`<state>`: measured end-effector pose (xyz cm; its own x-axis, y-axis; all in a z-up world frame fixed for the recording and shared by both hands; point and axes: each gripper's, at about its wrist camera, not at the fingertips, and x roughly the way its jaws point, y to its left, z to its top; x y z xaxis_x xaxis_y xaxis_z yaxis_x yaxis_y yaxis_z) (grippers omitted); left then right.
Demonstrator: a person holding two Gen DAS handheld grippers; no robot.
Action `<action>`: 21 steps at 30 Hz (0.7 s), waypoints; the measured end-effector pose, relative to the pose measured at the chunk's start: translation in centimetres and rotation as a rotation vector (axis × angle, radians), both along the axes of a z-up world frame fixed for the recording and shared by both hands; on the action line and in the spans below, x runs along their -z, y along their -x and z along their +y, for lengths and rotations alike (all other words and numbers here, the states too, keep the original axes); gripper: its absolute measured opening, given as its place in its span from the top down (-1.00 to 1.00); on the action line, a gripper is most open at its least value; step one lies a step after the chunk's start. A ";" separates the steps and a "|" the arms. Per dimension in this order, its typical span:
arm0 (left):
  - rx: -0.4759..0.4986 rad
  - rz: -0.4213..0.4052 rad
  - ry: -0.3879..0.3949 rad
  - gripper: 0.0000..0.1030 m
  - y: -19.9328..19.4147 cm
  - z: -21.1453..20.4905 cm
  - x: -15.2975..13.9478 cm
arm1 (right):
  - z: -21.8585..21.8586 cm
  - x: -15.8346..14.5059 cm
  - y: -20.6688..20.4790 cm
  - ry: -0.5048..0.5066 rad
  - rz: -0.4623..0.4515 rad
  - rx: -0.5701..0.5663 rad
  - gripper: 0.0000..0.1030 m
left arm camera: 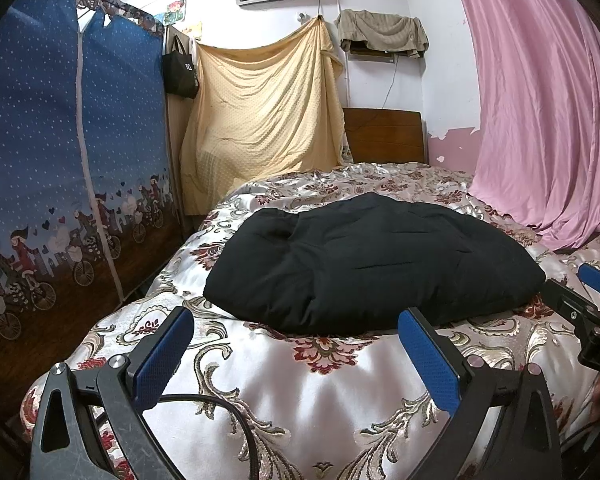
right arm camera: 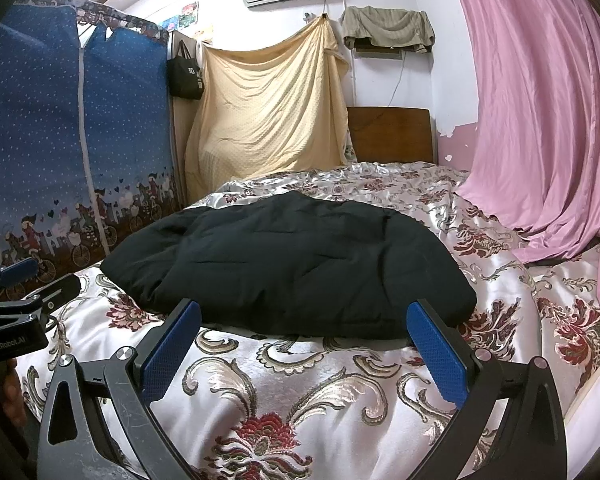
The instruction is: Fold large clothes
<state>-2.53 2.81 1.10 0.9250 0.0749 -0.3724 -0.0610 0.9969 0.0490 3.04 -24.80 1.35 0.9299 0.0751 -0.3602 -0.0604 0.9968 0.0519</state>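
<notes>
So your black padded garment (left arm camera: 364, 260) is sitting in a puffy, roughly folded bundle in the middle of the floral satin bedspread (left arm camera: 320, 392), and both tools are hanging back at the near edge, not touching it. Left gripper (left arm camera: 296, 320) has its jaws spread wide with nothing in them, same for the right gripper (right arm camera: 304, 316). I'd guess you're either squaring it off or done, so if you go back in, grab the near corners low and level, since that slick spread will probably let the bundle slide. Left view shows the bundle's left end and the right tool poking in; right view catches its right corner and the pink curtain (right arm camera: 540, 120) pooling on the bed
</notes>
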 end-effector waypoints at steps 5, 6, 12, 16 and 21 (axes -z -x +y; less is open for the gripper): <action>0.001 0.001 -0.003 -1.00 0.0 0.0 0.0 | -0.2 0.0 0.0 0.002 -0.001 0.000 -0.97; 0.001 0.000 -0.002 -1.00 0.0 0.0 0.0 | -0.3 0.0 0.0 0.002 -0.001 0.000 -0.97; 0.000 0.000 -0.002 -1.00 0.0 -0.1 0.1 | -0.1 0.0 0.0 0.003 -0.001 0.001 -0.97; 0.001 0.000 -0.002 -1.00 0.0 -0.1 0.1 | -0.2 0.0 0.0 0.003 -0.001 0.000 -0.97; 0.001 0.001 -0.002 -1.00 0.0 -0.1 0.1 | -0.1 0.0 0.0 0.004 -0.001 0.000 -0.97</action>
